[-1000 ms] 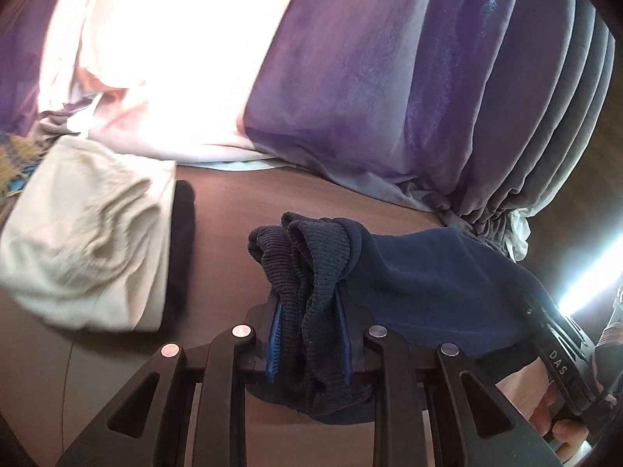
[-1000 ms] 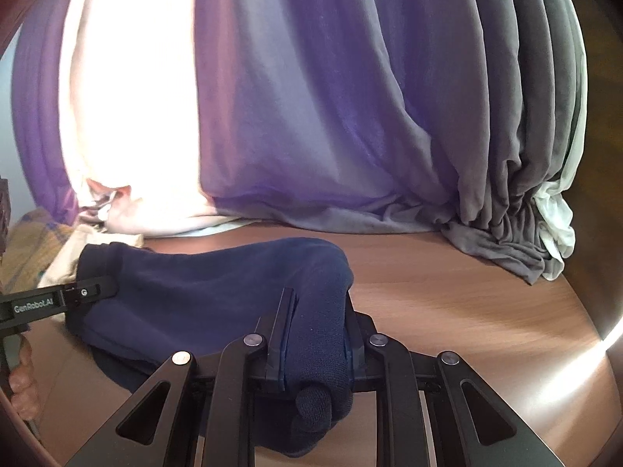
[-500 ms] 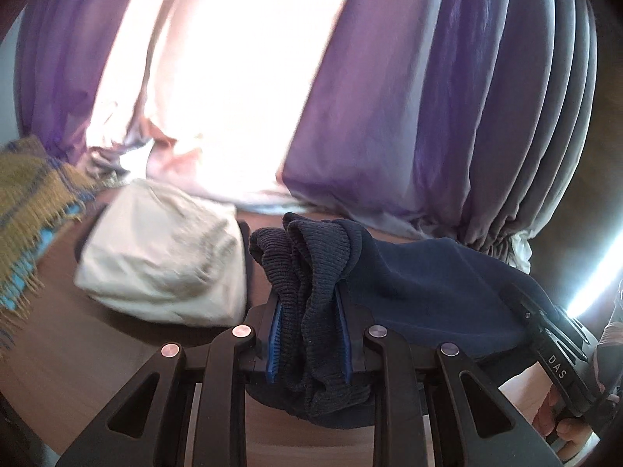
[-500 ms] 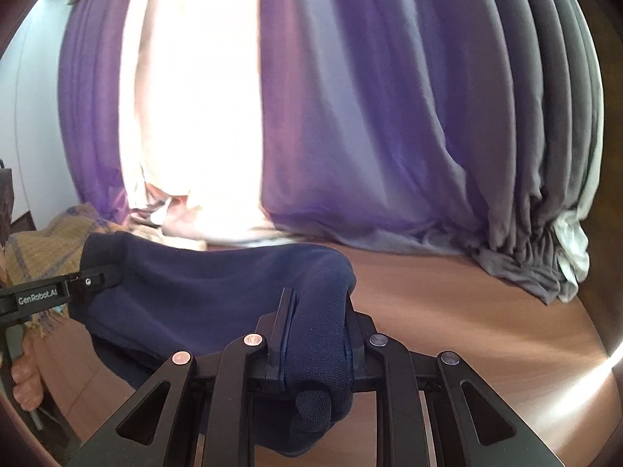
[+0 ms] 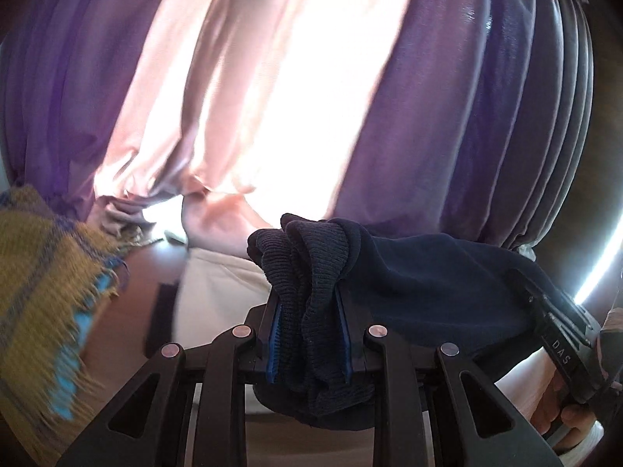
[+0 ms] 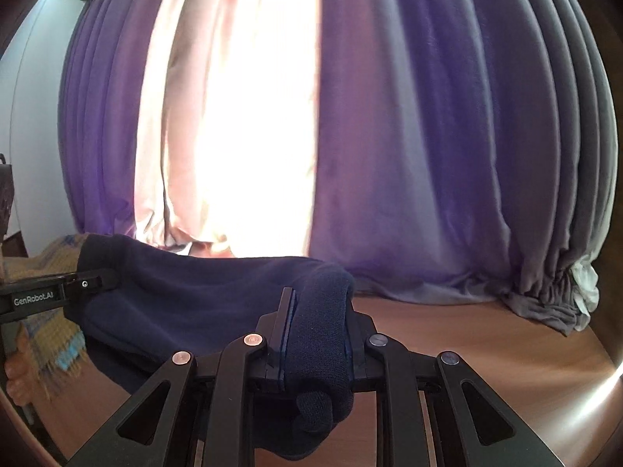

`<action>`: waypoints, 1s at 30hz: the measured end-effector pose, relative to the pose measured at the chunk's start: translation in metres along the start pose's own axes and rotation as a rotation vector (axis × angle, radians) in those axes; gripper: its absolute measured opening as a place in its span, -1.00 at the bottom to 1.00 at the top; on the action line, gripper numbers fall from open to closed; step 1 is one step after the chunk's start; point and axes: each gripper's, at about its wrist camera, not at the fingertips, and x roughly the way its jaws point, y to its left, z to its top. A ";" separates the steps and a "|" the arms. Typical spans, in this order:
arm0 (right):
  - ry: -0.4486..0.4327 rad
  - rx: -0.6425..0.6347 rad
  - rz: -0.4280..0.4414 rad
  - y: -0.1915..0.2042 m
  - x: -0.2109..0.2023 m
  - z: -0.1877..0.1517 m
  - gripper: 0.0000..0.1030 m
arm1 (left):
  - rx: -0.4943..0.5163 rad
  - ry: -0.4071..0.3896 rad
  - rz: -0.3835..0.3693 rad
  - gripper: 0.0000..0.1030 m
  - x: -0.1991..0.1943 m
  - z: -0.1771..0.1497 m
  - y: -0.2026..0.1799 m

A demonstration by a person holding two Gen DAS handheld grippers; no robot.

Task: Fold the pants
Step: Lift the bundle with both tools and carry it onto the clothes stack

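While both grippers lift, the view has tipped up: a second ago much more brown table [image 6: 486, 334] showed, and now the purple curtain [image 6: 409, 136] fills most of each picture. The dark blue pants [image 5: 420, 284] have come up with them and hang in the air, stretched between the two tools, above the table. The left gripper [image 5: 309, 334] is squeezed tight on the ribbed cuff end, bunched between its fingers. The right gripper [image 6: 317, 334] is squeezed tight on a thick fold at the other end. I think the pants are being raised so they can be laid down flat or doubled over; the fold is not finished yet.

Near the table's left edge lies a yellow and blue blanket [image 5: 43, 292]. A cream cloth [image 5: 218, 292] rests on the table behind the cuff. Bright sun shines through the curtain.
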 end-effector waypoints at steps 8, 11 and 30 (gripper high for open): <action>0.001 -0.022 -0.035 0.067 0.051 0.023 -0.60 | 0.012 0.031 -0.019 -0.53 0.032 0.035 0.074; 0.024 -0.039 -0.049 0.081 0.070 0.029 -0.60 | -0.004 0.043 -0.038 -0.53 0.039 0.043 0.090; 0.067 -0.055 -0.013 0.115 0.134 0.045 -0.60 | 0.037 0.085 -0.069 -0.53 0.085 0.048 0.138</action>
